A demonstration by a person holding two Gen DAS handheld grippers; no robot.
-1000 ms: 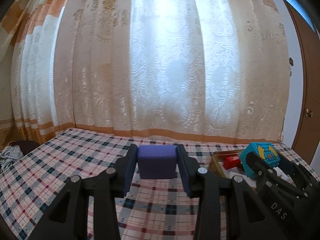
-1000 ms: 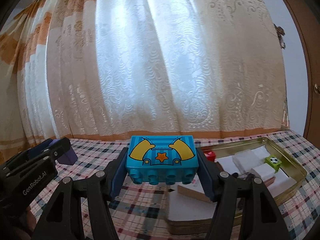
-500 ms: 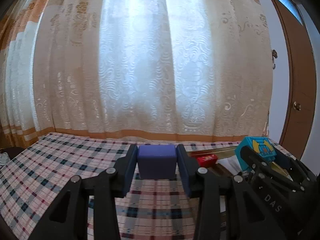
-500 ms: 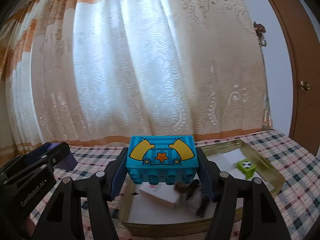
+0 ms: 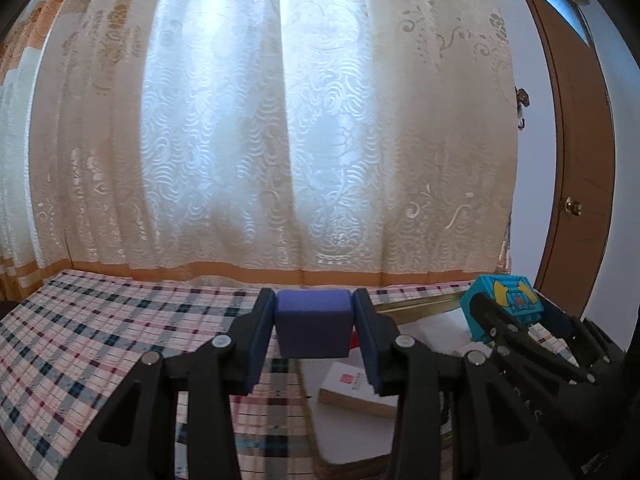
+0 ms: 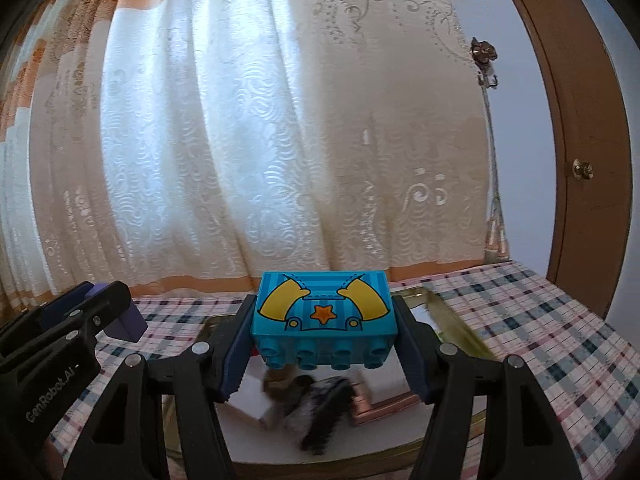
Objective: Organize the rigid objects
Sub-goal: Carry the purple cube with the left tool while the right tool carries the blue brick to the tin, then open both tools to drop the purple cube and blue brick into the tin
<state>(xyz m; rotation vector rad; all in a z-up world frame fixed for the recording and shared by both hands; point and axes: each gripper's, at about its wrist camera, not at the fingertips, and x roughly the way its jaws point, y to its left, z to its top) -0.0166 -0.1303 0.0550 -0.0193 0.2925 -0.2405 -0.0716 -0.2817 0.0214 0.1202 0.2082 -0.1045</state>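
**Both tongs loaded, held over the tray**

Left tongs [image 5: 314, 326] pinch a plain purple block [image 5: 313, 323] squarely between the pads, above the plaid desk [image 5: 100, 332] at the tray's left edge. Right tongs [image 6: 325, 328] pinch a cyan toy brick [image 6: 325, 318] with yellow sleeves, orange star and studs facing the camera, held over the gold-rimmed tray [image 6: 452, 322]. Left tongs' body reads "GenRobot.AI" in the right wrist view.

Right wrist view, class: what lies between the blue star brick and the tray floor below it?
In the right wrist view, a blurred dark fuzzy object lies in the tray directly under the blue star brick held by the right tool.
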